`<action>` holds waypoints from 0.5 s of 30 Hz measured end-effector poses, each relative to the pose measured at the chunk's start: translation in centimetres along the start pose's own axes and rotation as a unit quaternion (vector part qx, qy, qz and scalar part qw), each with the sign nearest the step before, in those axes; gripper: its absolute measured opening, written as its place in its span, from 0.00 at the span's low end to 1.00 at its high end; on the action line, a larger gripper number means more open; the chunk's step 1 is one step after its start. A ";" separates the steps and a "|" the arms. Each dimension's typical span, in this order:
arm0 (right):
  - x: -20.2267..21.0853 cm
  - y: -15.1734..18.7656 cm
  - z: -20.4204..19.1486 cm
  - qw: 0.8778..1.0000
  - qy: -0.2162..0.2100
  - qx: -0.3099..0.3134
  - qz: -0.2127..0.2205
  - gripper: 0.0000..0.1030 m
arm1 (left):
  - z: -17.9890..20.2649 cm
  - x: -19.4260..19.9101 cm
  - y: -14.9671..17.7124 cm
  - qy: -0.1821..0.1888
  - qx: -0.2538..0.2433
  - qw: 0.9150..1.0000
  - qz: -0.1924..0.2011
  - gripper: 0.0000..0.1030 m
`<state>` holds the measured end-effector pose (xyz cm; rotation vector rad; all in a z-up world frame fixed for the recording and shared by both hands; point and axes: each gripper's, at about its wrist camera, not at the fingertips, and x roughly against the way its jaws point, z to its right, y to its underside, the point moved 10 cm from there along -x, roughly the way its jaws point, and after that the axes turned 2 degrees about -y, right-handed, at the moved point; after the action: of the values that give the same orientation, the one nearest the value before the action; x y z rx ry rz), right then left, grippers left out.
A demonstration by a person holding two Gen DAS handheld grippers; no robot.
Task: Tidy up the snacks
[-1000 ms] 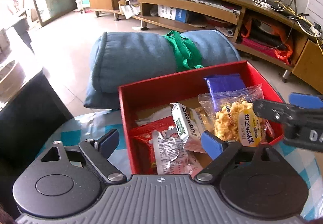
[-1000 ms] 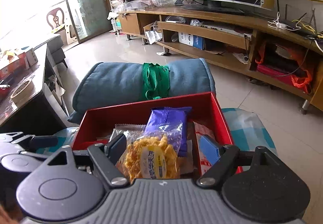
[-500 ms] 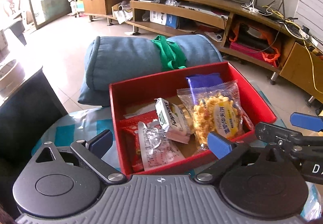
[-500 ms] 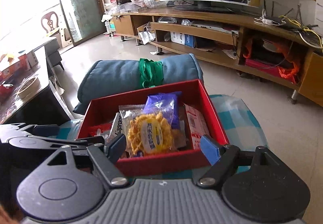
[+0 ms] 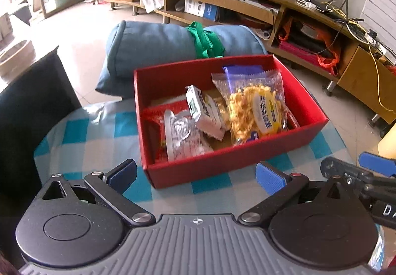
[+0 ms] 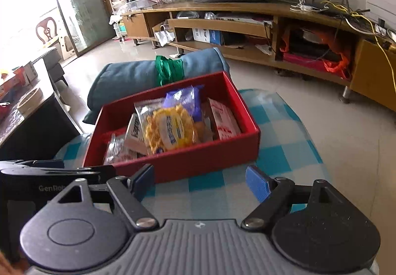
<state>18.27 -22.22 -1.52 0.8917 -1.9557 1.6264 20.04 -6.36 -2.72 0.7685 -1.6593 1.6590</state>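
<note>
A red box (image 5: 222, 166) stands on the blue-checked tablecloth (image 5: 99, 131) and holds several snack packets. A clear bag of yellow snacks (image 5: 257, 111) leans on a purple packet (image 5: 243, 72). A white packet (image 5: 205, 111) and a silver-and-red one (image 5: 180, 136) lie to its left. My left gripper (image 5: 195, 173) hangs just in front of the box's near wall, jaws wide open and empty. In the right wrist view the red box (image 6: 188, 161) shows the yellow bag (image 6: 170, 126) and a red-and-white packet (image 6: 224, 121). My right gripper (image 6: 201, 182) is open and empty in front of it.
A rolled blue cushion (image 5: 153, 47) with a green strap lies on the floor behind the box. A long wooden TV stand (image 5: 247, 2) runs along the back. A dark table (image 5: 29, 101) stands at the left. The right gripper's fingers (image 5: 358, 176) reach in from the lower right.
Both grippers have drawn back from over the box to in front of its near wall. The left jaws have spread wider. The snacks stay in the box.
</note>
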 end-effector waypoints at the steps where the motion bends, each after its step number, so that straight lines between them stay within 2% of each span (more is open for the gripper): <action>1: 0.1 0.2 0.1 1.000 0.002 -0.001 -0.001 0.78 | 0.0 0.2 0.2 0.000 0.002 1.000 0.001 1.00; 6: 0.8 1.1 0.3 1.000 0.004 -0.009 -0.002 0.78 | 0.1 1.0 1.3 0.004 0.010 1.000 0.006 1.00; 15: 1.8 2.5 0.4 1.000 0.005 -0.011 -0.007 0.78 | 1.2 2.2 2.9 -0.002 -0.010 1.000 0.022 1.00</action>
<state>15.29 -22.69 -2.07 0.8844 -1.9537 1.5949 16.37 -7.39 -2.70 0.7320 -1.7035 1.6695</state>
